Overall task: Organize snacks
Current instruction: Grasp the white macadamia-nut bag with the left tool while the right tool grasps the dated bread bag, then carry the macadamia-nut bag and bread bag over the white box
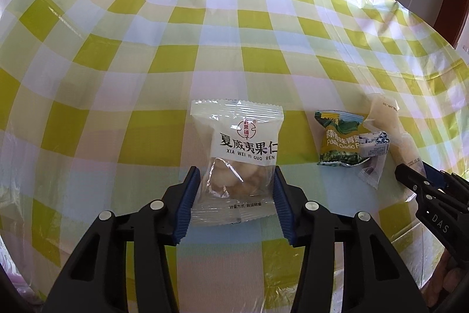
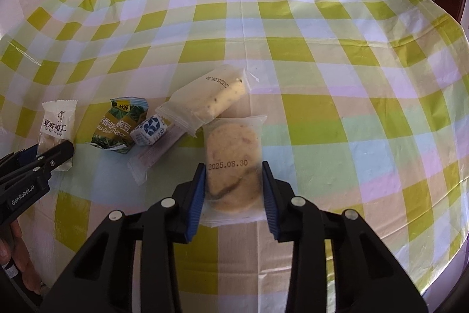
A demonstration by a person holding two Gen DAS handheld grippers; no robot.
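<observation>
Your left gripper (image 1: 236, 189) clamps a clear nut packet (image 1: 236, 154) printed "XIA WEI YI GUO REN", lying on the checked tablecloth (image 1: 205, 49). Your right gripper (image 2: 233, 189) pinches a frosted biscuit packet (image 2: 233, 166) stamped "2025.08.30". Between them lies a green pea packet (image 2: 120, 125), lettered "Garlic".

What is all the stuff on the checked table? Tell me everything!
Macadamia nut packet: one, clear and white, far left, between the left pads.
Garlic pea packet: one, green, right of the nuts.
Small candy: one, blue and white, against the pea packet.
Thin sachet: one, clear, under the candy.
Long biscuit pack: one, cream, slanted.
Round biscuit pack: one, tan, between the right pads.
Tablecloth: one, yellow-green check.
Left gripper: black, blue pads.
Right gripper: same.
</observation>
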